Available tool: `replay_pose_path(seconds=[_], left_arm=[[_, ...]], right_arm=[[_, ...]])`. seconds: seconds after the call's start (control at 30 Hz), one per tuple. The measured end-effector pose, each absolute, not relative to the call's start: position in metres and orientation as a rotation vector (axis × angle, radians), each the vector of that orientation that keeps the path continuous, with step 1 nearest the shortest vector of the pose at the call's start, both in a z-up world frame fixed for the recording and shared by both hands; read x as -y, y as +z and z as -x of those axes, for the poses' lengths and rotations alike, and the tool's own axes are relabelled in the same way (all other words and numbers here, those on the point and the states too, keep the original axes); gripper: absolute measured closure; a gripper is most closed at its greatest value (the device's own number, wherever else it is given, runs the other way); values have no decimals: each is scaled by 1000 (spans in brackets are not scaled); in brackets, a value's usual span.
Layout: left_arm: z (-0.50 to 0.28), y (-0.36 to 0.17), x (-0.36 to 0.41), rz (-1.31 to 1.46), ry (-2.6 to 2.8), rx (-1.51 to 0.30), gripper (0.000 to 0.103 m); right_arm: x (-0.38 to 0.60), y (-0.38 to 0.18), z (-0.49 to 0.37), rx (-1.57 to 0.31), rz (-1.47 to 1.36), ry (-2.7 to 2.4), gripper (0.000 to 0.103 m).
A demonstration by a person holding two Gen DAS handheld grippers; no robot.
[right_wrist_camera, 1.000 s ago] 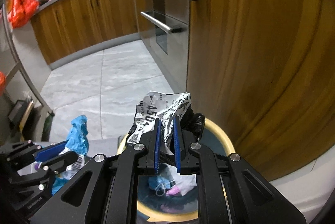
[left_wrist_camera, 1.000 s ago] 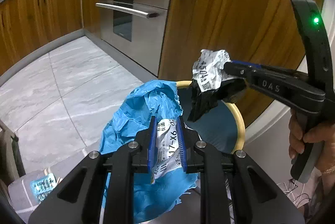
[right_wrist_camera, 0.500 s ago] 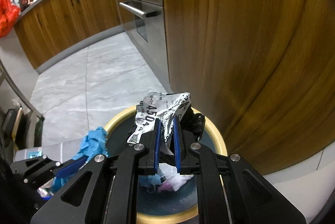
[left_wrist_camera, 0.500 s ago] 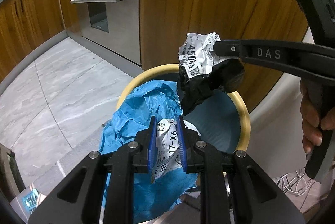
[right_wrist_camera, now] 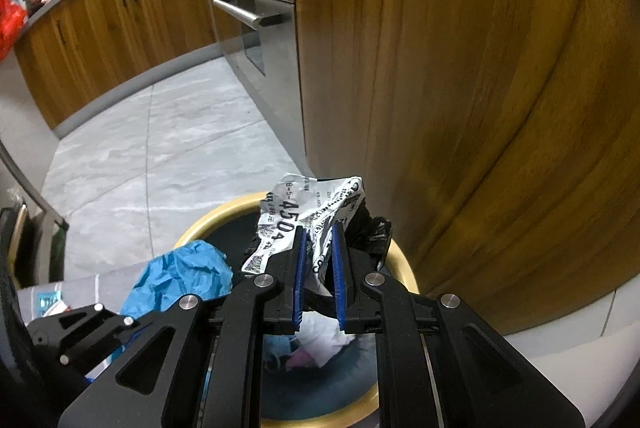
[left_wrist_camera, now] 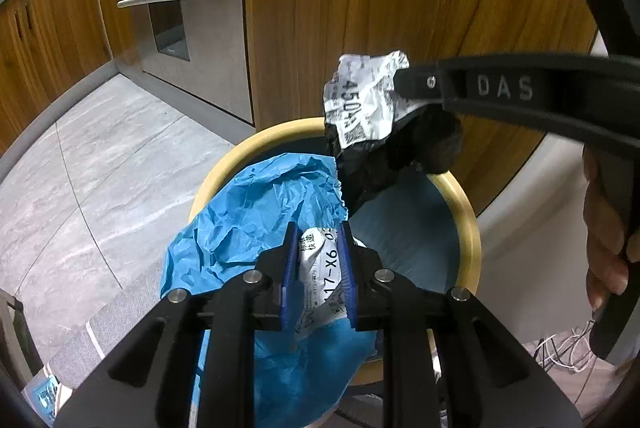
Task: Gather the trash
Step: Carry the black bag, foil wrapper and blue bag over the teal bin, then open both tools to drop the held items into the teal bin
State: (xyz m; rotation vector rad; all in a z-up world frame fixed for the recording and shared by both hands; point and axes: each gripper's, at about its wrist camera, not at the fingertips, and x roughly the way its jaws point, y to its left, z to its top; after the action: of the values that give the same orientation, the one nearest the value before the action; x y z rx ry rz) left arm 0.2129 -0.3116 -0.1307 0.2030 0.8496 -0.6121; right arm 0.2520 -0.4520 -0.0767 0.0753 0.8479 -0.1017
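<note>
We hold both loads over the round bin (left_wrist_camera: 468, 224) with the yellow rim. Our left gripper (left_wrist_camera: 318, 280) is clamped on a labelled blue bag (left_wrist_camera: 256, 220) that hangs over the bin's near-left edge. Our right gripper (right_wrist_camera: 318, 268) is clamped on a black bag with a crumpled label (right_wrist_camera: 308, 224), above the bin's far side. The wooden cabinet (right_wrist_camera: 460, 88) stands close behind the bin. Open grey floor (right_wrist_camera: 160, 148) lies to its left. Inside the bin we see other scraps (right_wrist_camera: 316, 344).
</note>
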Motion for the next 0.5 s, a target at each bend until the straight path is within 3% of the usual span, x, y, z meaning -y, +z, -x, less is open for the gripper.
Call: replay_pose_path(seconds=[0.07, 0.17, 0.3, 0.4, 0.5], left_arm=[[-213, -130, 311, -211, -605, -845, 79], [-213, -128, 308, -215, -587, -831, 63], [-213, -125, 299, -194, -570, -831, 61], [-213, -122, 290, -180, -546, -821, 53], [-212, -116, 279, -159, -520, -803, 40]], right_arm=[[453, -77, -252, -849, -69, -105, 89], [454, -77, -253, -849, -70, -109, 89], [453, -75, -252, -846, -72, -107, 86], [450, -74, -252, -844, -63, -101, 86], [449, -73, -253, -839, -54, -101, 76]])
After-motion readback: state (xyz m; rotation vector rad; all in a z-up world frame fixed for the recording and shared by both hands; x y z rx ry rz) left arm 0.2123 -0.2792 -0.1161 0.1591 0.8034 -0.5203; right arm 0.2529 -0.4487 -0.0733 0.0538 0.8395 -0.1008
